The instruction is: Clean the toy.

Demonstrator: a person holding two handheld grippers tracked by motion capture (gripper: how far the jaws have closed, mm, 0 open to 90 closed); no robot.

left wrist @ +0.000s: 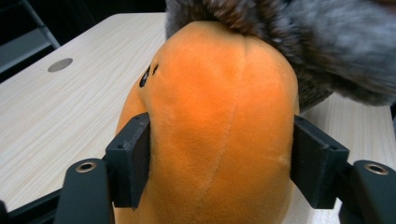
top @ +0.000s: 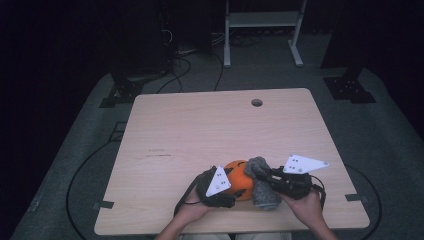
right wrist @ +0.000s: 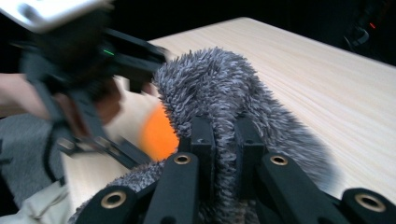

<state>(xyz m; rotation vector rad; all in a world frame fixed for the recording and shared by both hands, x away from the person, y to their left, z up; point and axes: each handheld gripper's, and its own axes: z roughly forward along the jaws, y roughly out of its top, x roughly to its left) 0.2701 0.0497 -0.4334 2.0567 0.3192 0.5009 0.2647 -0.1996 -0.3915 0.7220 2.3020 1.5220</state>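
Orange plush (left wrist: pixel 219 126) betw. left tongs (left wrist: pixel 222 161)

1. One orange plush toy (top: pixel 239 179) lay on the bench.
2. One grey fuzzy cover (top: pixel 263 186) lay against it.
3. Two grippers were in use: a left gripper (top: pixel 218 186) and a right gripper (top: pixel 286 179).
4. Two grey three-cornered plates sat on them, one each.
5. There was one bench (top: pixel 200 130), with one round hole (top: pixel 257 102).
6. Two hands held the grippers.
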